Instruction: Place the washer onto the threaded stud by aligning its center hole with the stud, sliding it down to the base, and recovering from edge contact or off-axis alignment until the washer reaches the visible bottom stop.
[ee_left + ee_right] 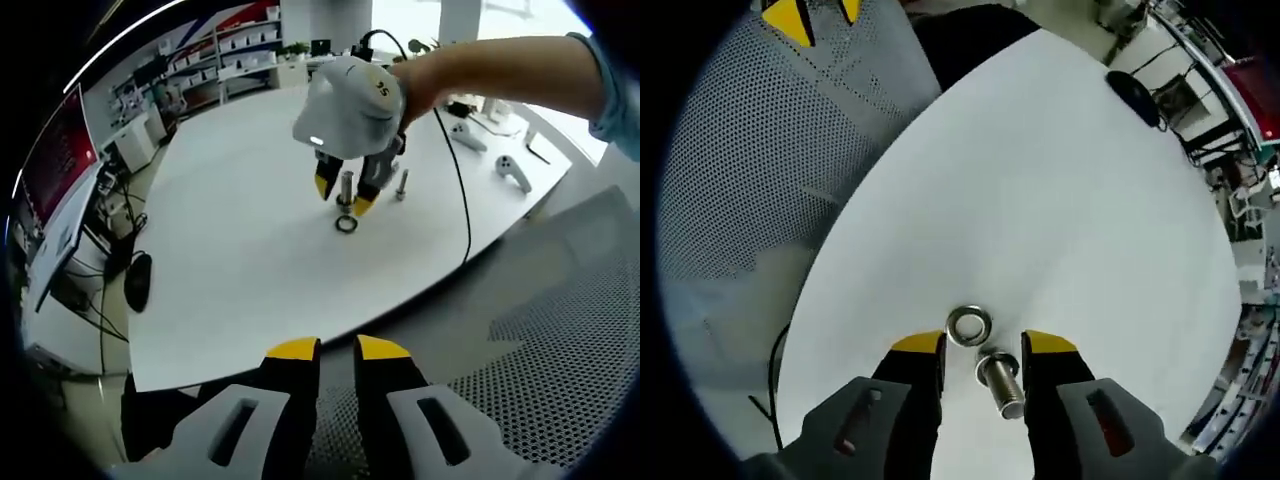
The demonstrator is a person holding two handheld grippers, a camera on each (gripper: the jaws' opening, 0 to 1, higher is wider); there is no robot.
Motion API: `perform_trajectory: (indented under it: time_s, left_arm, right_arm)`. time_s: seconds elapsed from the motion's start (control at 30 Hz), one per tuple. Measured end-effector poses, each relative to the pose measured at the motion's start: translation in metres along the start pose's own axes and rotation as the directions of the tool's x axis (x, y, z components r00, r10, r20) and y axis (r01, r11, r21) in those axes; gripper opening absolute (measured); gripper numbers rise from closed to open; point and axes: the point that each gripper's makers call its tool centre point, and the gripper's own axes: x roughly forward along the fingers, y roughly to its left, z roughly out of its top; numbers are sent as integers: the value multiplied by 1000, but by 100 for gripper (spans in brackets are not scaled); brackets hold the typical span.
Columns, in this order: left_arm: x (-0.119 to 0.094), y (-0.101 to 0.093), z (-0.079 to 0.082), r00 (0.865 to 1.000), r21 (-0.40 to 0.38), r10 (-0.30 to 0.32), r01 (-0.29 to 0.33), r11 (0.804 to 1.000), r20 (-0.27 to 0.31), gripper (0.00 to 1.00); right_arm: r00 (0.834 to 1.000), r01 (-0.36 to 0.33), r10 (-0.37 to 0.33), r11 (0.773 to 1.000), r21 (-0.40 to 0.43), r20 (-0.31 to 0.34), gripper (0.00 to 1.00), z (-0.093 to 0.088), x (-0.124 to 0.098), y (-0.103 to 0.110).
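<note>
Right gripper [983,345], jaws open and straddling the upright threaded stud [1002,382] without clamping it, hangs above the washer [969,325] lying flat on the white table [1060,190], while the left gripper view alone shows a second bolt [401,184] beyond and the left gripper [339,349] empty, jaws narrowly parted.

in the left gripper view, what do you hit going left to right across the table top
black mouse → right gripper, jaws either side of the upright stud, with the washer lying flat just below it → a second bolt → black cable → white controller
</note>
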Motion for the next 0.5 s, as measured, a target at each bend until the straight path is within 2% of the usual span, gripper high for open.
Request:
perform_trajectory:
  time_s: [0.27,0.5]
  left_arm:
    - [0,1,0,1000,-1,3,-3,1000,2,11]
    - [0,1,3,1000,-1,4,-4,1000,12,10]
  right_arm:
    - [1000,-29,30,999,-18,9,32,0,6,4]
    - [998,-67,68,993,-96,9,32,-3,15,8]
